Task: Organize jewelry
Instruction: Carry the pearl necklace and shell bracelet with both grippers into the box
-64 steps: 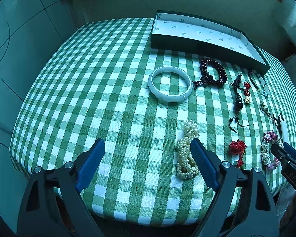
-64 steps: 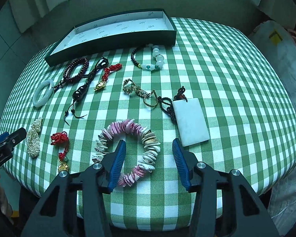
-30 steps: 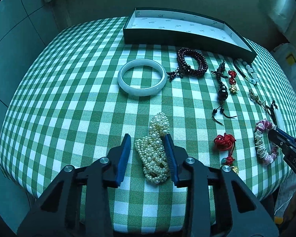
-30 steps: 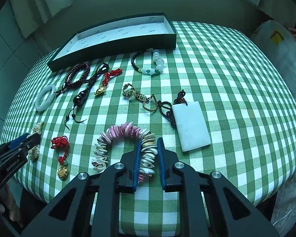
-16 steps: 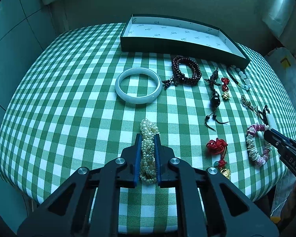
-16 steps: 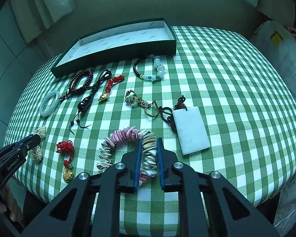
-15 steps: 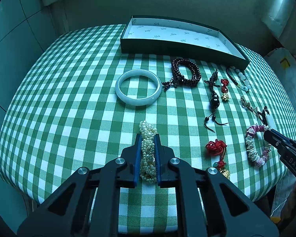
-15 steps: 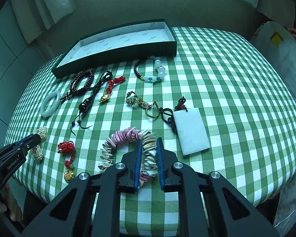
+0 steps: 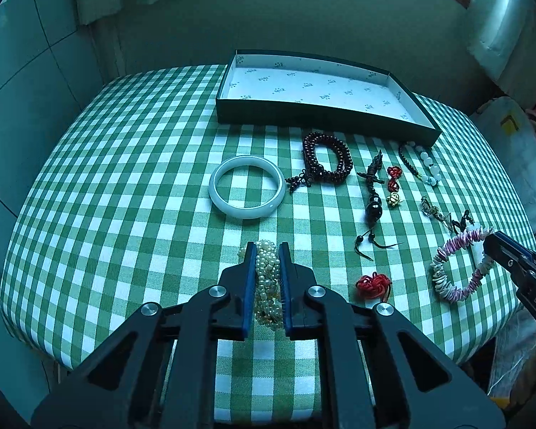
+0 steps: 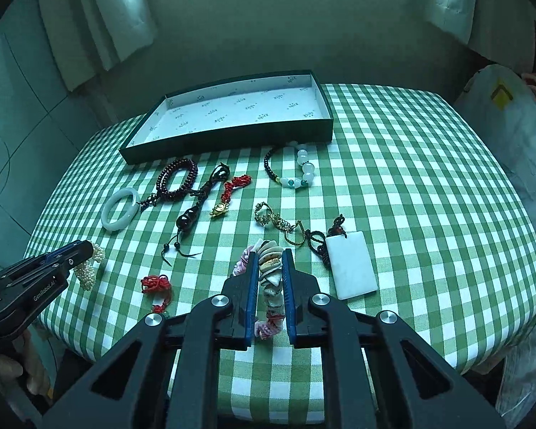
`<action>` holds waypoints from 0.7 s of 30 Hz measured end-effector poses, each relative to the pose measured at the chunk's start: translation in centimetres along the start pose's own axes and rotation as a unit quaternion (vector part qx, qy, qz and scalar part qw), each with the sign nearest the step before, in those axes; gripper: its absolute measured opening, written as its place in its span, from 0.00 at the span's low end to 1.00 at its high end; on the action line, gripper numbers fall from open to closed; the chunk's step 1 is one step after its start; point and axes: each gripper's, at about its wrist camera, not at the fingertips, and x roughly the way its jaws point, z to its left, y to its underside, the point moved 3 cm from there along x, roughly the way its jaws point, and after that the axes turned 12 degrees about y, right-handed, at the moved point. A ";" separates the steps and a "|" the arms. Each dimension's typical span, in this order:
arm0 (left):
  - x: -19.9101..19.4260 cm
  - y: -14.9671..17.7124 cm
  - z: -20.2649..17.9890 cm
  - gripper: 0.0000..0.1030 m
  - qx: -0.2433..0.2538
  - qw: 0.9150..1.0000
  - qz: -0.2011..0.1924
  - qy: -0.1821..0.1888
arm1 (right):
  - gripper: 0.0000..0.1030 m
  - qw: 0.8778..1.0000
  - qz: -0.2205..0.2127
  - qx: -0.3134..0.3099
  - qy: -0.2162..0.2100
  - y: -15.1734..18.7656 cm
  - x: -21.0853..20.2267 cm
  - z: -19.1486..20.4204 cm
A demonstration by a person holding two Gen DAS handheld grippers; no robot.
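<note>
My left gripper (image 9: 267, 250) is shut on a white pearl bracelet (image 9: 266, 282) and holds it lifted above the checked tablecloth. My right gripper (image 10: 271, 255) is shut on a pink and white shell bracelet (image 10: 269, 271), also lifted; the same bracelet shows in the left wrist view (image 9: 457, 268). An open dark box with a white lining (image 9: 318, 87) stands at the far side of the table; it also shows in the right wrist view (image 10: 232, 114). The box holds nothing.
On the cloth lie a white jade bangle (image 9: 247, 186), a dark red bead bracelet (image 9: 326, 157), a dark pendant cord (image 9: 373, 196), a red knot charm (image 9: 373, 284), a white-bead bracelet (image 10: 296, 171), a gold chain (image 10: 275, 221) and a white rectangular pendant (image 10: 352, 268).
Both grippers closed on their bracelets and have since risen and pulled back, lifting the pearl bracelet and the shell bracelet off the cloth. The table looks farther away now.
</note>
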 end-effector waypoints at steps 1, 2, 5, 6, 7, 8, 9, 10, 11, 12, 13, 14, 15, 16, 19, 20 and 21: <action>-0.1 -0.1 0.0 0.12 0.001 1.000 -0.001 0.000 | 0.13 1.000 -0.002 -0.002 0.001 0.0 -0.1 0.1; -0.1 -0.1 0.0 0.12 0.001 1.000 -0.001 0.000 | 0.13 1.000 -0.003 -0.004 0.001 0.0 -0.2 0.1; -0.1 -0.1 0.0 0.12 0.001 1.000 0.000 0.000 | 0.13 1.000 -0.005 -0.007 0.001 0.0 -0.4 0.3; -0.1 -0.1 -0.1 0.12 0.001 1.000 0.000 0.000 | 0.13 1.000 -0.006 -0.007 0.000 0.0 -0.6 0.4; -0.1 -0.1 0.0 0.12 0.001 1.000 -0.001 0.000 | 0.13 1.000 -0.007 -0.007 -0.001 0.0 -0.7 0.4; -0.2 -0.1 0.0 0.12 0.001 1.000 -0.001 0.001 | 0.13 1.000 -0.009 -0.006 -0.002 -0.1 -0.9 0.4; -0.2 -0.1 -0.1 0.12 0.001 1.000 -0.002 0.001 | 0.13 1.000 -0.011 -0.006 -0.003 -0.2 -1.0 0.5; -0.3 -0.2 -0.1 0.12 0.002 1.000 -0.003 0.002 | 0.13 1.000 -0.013 -0.006 -0.003 -0.4 -1.2 0.5; -0.4 -0.4 -0.2 0.12 0.003 1.000 -0.005 0.003 | 0.13 1.000 -0.015 -0.006 -0.004 -0.6 -1.3 0.6; -0.5 -0.5 -0.3 0.12 0.004 1.000 -0.006 0.003 | 0.13 1.000 -0.018 -0.005 -0.005 -0.8 -1.5 0.6; -0.5 -0.8 -0.5 0.12 0.005 1.000 -0.007 0.005 | 0.13 1.000 -0.022 -0.005 -0.006 -1.0 -1.7 0.6; -0.6 -1.0 -0.6 0.12 0.007 1.000 -0.008 0.007 | 0.13 1.000 -0.025 -0.004 -0.006 -1.2 -1.9 0.6; -0.7 -1.4 -0.7 0.12 0.008 1.000 -0.009 0.009 | 0.13 1.000 -0.028 -0.003 -0.006 -1.6 -2.1 0.5; -0.7 -1.7 -0.9 0.12 0.009 1.000 -0.011 0.011 | 0.13 0.999 -0.033 -0.001 -0.005 -2.0 -2.2 0.5; -0.7 -3.1 -1.2 0.12 0.013 1.000 -0.020 0.014 | 0.13 0.999 -0.045 0.004 -0.004 -3.5 -2.4 0.3; -0.7 -3.6 -1.3 0.12 0.014 1.000 -0.023 0.015 | 0.13 0.999 -0.049 0.008 -0.005 -4.2 -2.3 0.2; -0.6 -4.2 -1.4 0.12 0.015 0.999 -0.025 0.016 | 0.13 0.999 -0.053 0.012 -0.006 -4.8 -2.3 0.1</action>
